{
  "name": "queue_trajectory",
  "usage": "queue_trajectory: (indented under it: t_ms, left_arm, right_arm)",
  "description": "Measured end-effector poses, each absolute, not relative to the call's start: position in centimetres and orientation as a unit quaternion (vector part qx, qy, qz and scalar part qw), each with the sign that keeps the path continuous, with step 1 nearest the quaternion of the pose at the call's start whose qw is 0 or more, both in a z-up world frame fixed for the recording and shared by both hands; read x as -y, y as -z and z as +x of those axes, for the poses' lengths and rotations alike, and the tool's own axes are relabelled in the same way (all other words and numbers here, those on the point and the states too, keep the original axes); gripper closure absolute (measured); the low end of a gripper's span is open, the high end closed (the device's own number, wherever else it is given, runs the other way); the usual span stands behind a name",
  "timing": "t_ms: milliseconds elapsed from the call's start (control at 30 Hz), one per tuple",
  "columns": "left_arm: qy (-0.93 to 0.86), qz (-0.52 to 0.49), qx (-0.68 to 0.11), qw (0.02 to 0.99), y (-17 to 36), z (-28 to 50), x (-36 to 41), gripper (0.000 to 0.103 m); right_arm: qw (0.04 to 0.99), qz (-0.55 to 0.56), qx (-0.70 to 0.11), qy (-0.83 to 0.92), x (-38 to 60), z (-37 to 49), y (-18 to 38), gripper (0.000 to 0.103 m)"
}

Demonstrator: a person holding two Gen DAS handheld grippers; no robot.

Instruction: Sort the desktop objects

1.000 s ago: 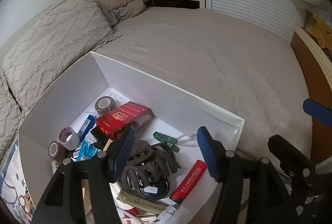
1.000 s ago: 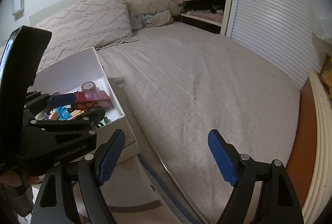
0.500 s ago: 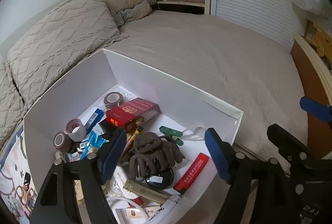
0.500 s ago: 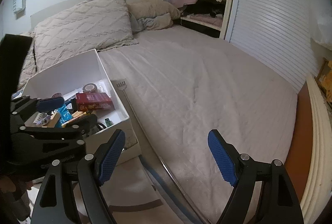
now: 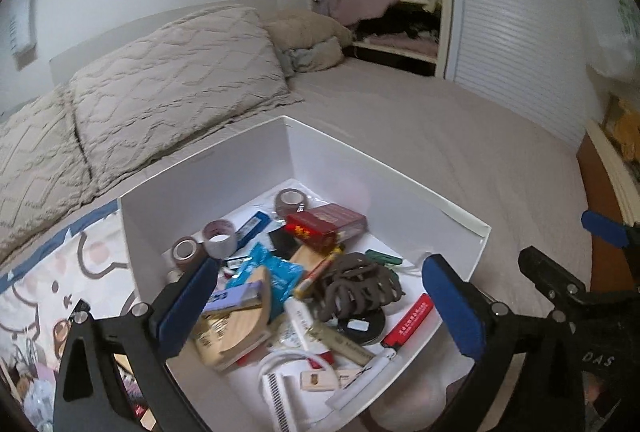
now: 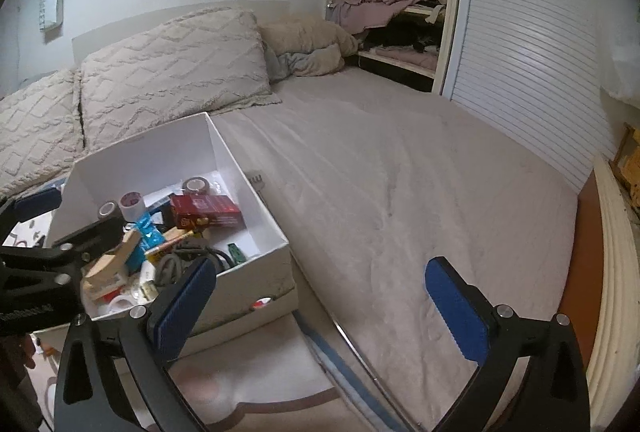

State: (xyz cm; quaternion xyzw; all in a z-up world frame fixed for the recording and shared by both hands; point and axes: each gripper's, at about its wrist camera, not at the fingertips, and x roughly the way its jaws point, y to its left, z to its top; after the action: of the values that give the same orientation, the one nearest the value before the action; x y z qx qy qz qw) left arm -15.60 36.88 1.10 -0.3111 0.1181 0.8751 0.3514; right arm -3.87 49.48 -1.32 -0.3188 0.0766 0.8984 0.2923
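- Left claw (image 5: 320,304): jaws spread wide, nothing between the blue pads; it hangs over the near half of the white box (image 5: 332,156).
- Right claw (image 6: 320,300): jaws spread equally wide, holding nothing; it hangs over the bed (image 6: 400,168), to the right of the box (image 6: 224,152), well apart from the contents.
- The white box sits on the bed near the left edge, open at the top, holding the clutter.
- Tape rolls: 3 counted, all at the far-left of the box — one brown roll (image 5: 291,201) at the back corner, one white-cored roll (image 5: 218,237), one brown roll (image 5: 185,252) against the left wall.
- Red carton (image 5: 326,224): 1, lying flat toward the back, just beside the back roll.
- Brown hair claw clip (image 5: 356,286): 1, mid-box, lying on a black round disc (image 5: 362,326).
- Red flat stick (image 5: 408,320): 1, near the right wall, tilted.
- Green clip (image 5: 382,258): 1, behind the hair clip.
- Blue wrapper (image 5: 276,272): 1, left of centre, overlapping a wooden wedge-shaped piece (image 5: 240,328).
- White comb-like brush (image 5: 280,392): 1, at the near edge.
- Smaller items beneath are piled up; count cannot be told.
- Around: 2 quilted pillows (image 6: 168,72) at the headboard, a crumpled blanket (image 6: 312,44), an open shelf of clothes (image 6: 400,20), and a metal back-scratcher (image 6: 260,184) just beside the box's right wall.
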Motion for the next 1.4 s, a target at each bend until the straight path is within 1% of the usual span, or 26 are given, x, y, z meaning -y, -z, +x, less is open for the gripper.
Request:
queue_trajectory:
  t_ms: [233,433,633,800,1033,1267,1400]
  left_arm:
    - [-0.883,-0.306,-0.083,0.347,-2.4,-14.9,-33.4,0.000]
    - [-0.891,-0.301,-0.068,0.334,-3.2,-14.2,-30.7,0.000]
    - [-0.901,-0.288,-0.055,0.321,-3.9,-13.0,-27.8,0.000]
    - [-0.916,-0.264,-0.058,0.295,-4.6,-11.8,-25.3,0.000]
    - [-0.928,-0.252,-0.054,0.269,-4.9,-10.1,-21.5,0.000]
    - [-0.934,-0.244,-0.059,0.254,-4.3,-8.0,-18.6,0.000]
    - [-0.938,-0.242,-0.044,0.244,-4.1,-7.1,-16.7,0.000]
  right_arm:
    - [0.292,-0.302,-0.091,-0.903,-48.8,-3.6,0.8,0.000]
    - [0.290,-0.289,-0.089,-0.908,-47.8,-3.2,0.1,0.000]
    - [0.291,-0.280,-0.067,-0.912,-46.0,-2.9,-0.7,0.000]
    - [0.281,-0.264,-0.048,-0.921,-44.3,-2.2,-1.5,0.000]
    - [0.271,-0.255,-0.032,-0.928,-41.9,-1.3,-1.4,0.000]
    - [0.235,-0.242,-0.035,-0.941,-39.5,-0.7,-1.7,0.000]
    - [0.209,-0.230,-0.028,-0.950,-37.3,-0.1,-2.1,0.000]
